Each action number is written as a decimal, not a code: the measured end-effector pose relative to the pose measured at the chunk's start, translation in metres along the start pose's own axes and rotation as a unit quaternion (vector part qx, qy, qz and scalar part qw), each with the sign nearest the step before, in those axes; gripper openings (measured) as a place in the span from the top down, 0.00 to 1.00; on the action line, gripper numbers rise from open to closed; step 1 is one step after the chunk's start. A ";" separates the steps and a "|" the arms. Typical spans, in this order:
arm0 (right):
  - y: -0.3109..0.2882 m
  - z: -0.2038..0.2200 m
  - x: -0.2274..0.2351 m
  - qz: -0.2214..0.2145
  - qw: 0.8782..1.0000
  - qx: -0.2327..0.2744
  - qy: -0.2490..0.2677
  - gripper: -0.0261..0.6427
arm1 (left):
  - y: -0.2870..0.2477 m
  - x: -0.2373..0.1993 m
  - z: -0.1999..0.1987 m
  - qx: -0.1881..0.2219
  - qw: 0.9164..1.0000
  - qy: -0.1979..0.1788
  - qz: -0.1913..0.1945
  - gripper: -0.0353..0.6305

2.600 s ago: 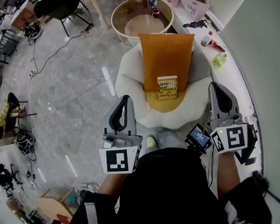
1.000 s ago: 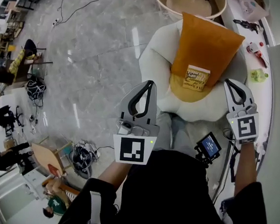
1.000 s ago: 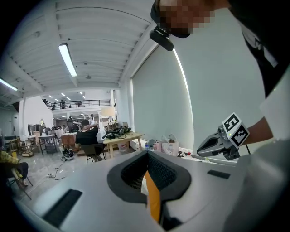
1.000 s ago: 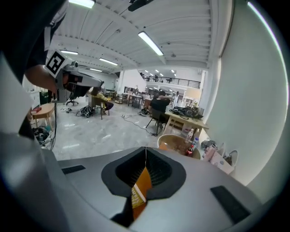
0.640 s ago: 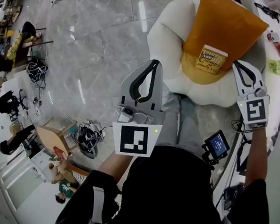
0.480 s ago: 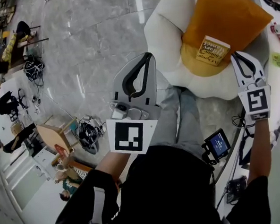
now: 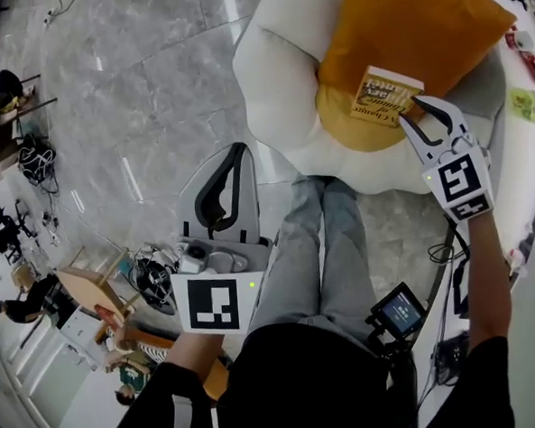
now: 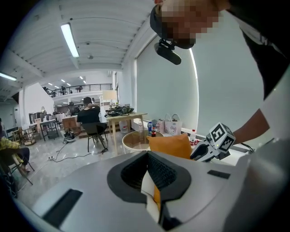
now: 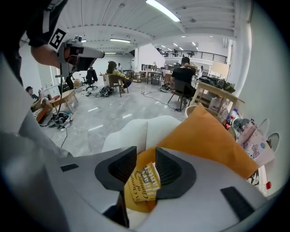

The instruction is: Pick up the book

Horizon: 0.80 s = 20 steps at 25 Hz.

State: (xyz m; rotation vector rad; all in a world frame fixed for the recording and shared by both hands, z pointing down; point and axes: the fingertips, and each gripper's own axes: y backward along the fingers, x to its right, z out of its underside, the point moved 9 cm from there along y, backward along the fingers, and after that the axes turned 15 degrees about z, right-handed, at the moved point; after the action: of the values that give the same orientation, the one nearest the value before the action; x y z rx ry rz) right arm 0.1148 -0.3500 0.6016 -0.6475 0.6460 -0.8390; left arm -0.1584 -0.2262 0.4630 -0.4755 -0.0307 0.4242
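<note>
Right gripper [image 7: 412, 110] lower, wider: "Change" book [image 7: 385, 95]

A white padded armchair [image 7: 273, 82] stands on the grey marble floor [image 7: 142, 90], with the rounded front edge of its seat towards the person's legs. A large orange cushion [image 7: 414, 19] leans against its back and covers most of it. On the seat lies a round mustard-yellow pad [image 7: 339, 123], which touches the cushion's lower edge. A small yellow book [image 7: 385, 95] stands on that pad, propped against the cushion with its cover facing out. Near the floor's left edge lies a dark tangle of cables [image 7: 31, 160].
</note>
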 end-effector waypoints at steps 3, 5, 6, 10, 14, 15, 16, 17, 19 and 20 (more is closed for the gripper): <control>-0.023 0.013 0.000 -0.006 1.000 -0.015 0.004 0.73 | -0.013 -0.004 0.013 -0.009 1.000 0.002 0.010 0.93; -0.040 0.020 0.001 -0.008 1.000 -0.023 0.009 0.72 | -0.022 -0.008 0.020 -0.009 1.000 0.005 0.010 0.93; -0.048 0.025 0.002 -0.009 0.999 -0.028 0.012 0.72 | -0.025 -0.009 0.024 -0.010 1.000 0.007 0.011 0.93; -0.074 0.047 0.006 -0.013 0.998 -0.053 0.014 0.69 | -0.042 -0.009 0.040 -0.017 1.000 0.013 0.015 0.93; -0.095 0.070 0.009 -0.019 0.997 -0.069 0.025 0.67 | -0.061 -0.004 0.056 -0.022 0.999 0.017 0.021 0.93; -0.100 0.076 0.008 -0.019 0.997 -0.071 0.030 0.67 | -0.065 -0.003 0.061 -0.023 0.999 0.015 0.024 0.93; -0.106 0.082 0.007 -0.020 0.997 -0.071 0.034 0.67 | -0.070 -0.002 0.067 -0.026 0.999 0.013 0.026 0.93; -0.112 0.088 0.006 -0.021 0.997 -0.072 0.036 0.67 | -0.074 -0.001 0.072 -0.028 0.999 0.012 0.027 0.93; -0.123 0.100 0.002 -0.026 0.996 -0.079 0.043 0.65 | -0.082 0.001 0.081 -0.030 0.999 0.015 0.028 0.93; -0.130 0.105 0.002 -0.028 0.995 -0.083 0.049 0.65 | -0.087 0.002 0.085 -0.031 0.999 0.016 0.030 0.93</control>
State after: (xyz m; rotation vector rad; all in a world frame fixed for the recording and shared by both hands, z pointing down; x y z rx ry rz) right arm 0.1327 -0.3907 0.7626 -0.7808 0.7950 -0.8782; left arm -0.1336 -0.2578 0.5775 -0.5452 0.0017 0.4752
